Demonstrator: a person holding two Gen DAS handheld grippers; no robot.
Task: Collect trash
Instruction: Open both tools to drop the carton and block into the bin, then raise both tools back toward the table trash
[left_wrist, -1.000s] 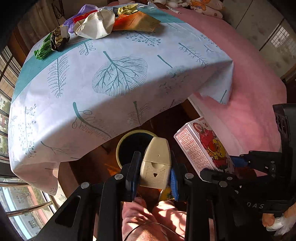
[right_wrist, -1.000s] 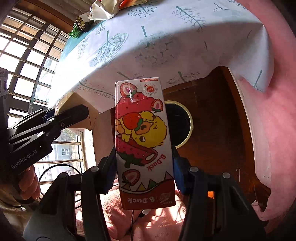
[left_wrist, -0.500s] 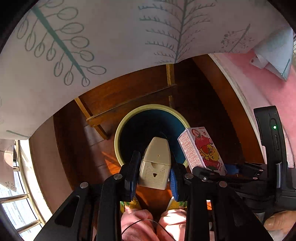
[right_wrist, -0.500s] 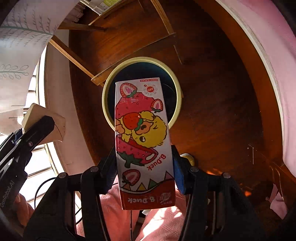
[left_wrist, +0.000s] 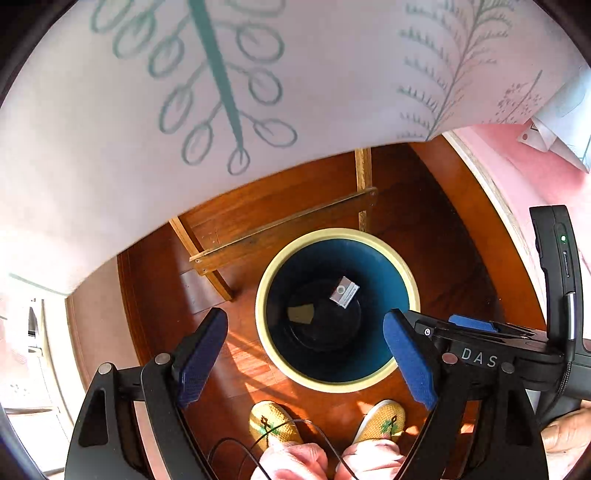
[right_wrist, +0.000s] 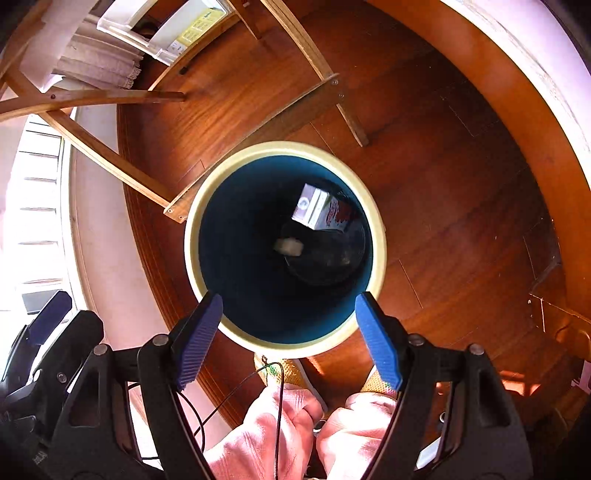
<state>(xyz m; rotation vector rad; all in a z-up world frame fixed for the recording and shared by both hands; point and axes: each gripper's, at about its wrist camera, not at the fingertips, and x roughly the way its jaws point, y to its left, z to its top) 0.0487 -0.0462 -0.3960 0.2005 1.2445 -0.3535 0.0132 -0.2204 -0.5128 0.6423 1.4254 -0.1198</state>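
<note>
Over floor bin (left_wrist: 406, 266), both grippers' fingers (left_wrist: 201, 356) (right_wrist: 376, 341) opening, empty.

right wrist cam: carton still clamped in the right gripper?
No: the right gripper has its jaws opening with nothing between them, and the carton lies down inside the bin.

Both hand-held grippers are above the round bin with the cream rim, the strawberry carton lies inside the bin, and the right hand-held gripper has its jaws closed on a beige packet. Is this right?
Not quite. The right hand-held gripper holds nothing: its jaws are opening, empty, as the right wrist view shows. The beige packet already lies in the bin beside the strawberry carton. The rest is right.
</note>
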